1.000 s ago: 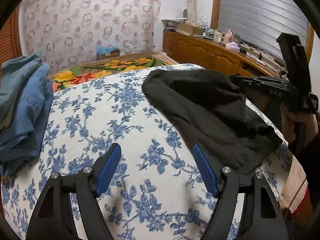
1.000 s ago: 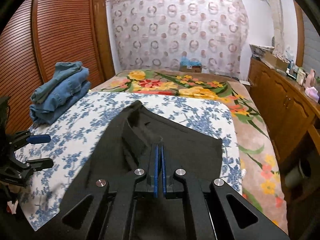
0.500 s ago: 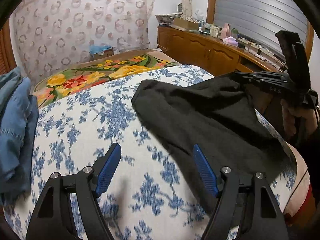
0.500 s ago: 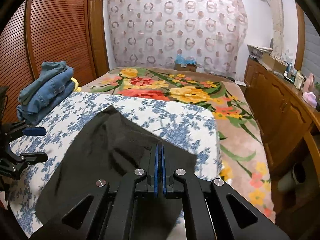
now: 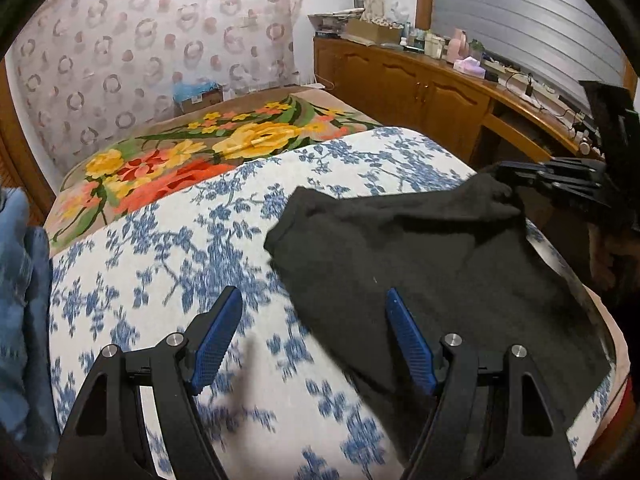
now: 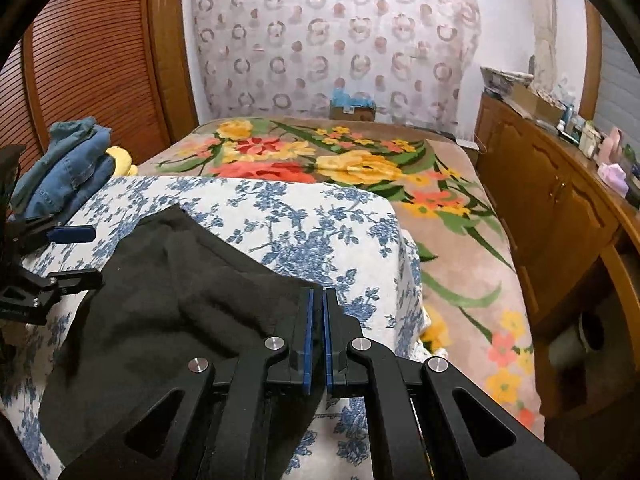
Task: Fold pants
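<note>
The black pants (image 5: 420, 248) lie bunched on the blue-flowered sheet (image 5: 180, 248), near the bed's right edge. My right gripper (image 6: 316, 293) pinches their near right corner, and its jaws are just starting to open with the cloth still between the pads. In the left wrist view that right gripper (image 5: 502, 170) holds the corner slightly raised. My left gripper (image 5: 312, 294) hovers open over the left edge of the pants, one finger above the cloth and one above the sheet. In the right wrist view the black pants (image 6: 168, 300) spread left toward the left gripper (image 6: 93, 255).
A stack of folded jeans (image 6: 68, 164) sits at the sheet's far left. Beyond lies a floral blanket (image 6: 340, 164). A wooden cabinet (image 6: 552, 200) with clutter on top runs along the right. Slatted wooden doors (image 6: 80, 60) stand on the left.
The right gripper has dragged the pants toward the bed's right edge. The left gripper has travelled right, from bare sheet to the pants' left edge. The jeans have slid to the left of its view.
</note>
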`<state>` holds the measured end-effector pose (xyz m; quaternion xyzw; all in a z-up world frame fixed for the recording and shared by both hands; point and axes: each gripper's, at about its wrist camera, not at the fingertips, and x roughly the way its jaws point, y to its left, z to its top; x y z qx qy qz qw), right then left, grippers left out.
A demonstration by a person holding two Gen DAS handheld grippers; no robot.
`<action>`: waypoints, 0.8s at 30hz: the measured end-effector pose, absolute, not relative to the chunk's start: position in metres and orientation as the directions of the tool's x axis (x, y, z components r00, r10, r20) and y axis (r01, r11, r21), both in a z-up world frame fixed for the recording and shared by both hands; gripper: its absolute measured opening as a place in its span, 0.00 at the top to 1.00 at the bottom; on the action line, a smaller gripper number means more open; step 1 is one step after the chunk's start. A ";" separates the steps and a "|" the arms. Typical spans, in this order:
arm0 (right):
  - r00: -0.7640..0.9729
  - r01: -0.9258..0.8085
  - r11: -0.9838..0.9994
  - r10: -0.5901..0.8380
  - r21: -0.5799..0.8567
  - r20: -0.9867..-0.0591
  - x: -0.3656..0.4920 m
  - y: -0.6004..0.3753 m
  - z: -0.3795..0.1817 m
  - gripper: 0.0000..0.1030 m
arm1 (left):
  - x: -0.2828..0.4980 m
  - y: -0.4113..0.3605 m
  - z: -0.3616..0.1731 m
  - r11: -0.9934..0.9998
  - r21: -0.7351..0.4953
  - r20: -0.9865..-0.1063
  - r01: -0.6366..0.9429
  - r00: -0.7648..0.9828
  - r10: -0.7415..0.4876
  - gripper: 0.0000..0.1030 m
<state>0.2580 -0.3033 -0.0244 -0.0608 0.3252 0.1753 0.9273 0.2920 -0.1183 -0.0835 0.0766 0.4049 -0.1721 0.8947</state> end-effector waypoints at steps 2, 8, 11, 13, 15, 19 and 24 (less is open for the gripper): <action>0.731 -0.350 0.937 0.274 0.003 -0.625 0.259 -0.306 -0.022 0.86 | 0.301 -0.119 -0.085 0.929 -0.002 -0.752 0.369 0.612 -0.245 0.27; 0.718 -0.358 0.932 0.311 0.053 -0.623 0.258 -0.312 -0.019 0.76 | 0.329 -0.122 -0.090 0.930 0.007 -0.758 0.367 0.609 -0.235 0.27; 0.692 -0.377 0.923 0.335 0.075 -0.640 0.262 -0.312 -0.025 0.76 | 0.342 -0.123 -0.092 0.926 -0.001 -0.764 0.376 0.597 -0.243 0.27; 0.675 -0.387 0.919 0.339 0.075 -0.655 0.266 -0.311 -0.030 0.76 | 0.348 -0.123 -0.093 0.926 -0.001 -0.764 0.378 0.598 -0.245 0.28; 0.667 -0.393 0.917 0.333 0.066 -0.667 0.269 -0.309 -0.033 0.76 | 0.354 -0.124 -0.096 0.924 -0.009 -0.764 0.382 0.594 -0.253 0.34; 0.651 -0.386 0.920 0.324 0.068 -0.687 0.276 -0.306 -0.038 0.76 | 0.364 -0.123 -0.102 0.924 -0.039 -0.775 0.381 0.572 -0.269 0.47; 0.641 -0.409 0.911 0.333 0.059 -0.691 0.276 -0.308 -0.036 0.95 | 0.367 -0.122 -0.104 0.917 -0.064 -0.771 0.393 0.564 -0.295 0.64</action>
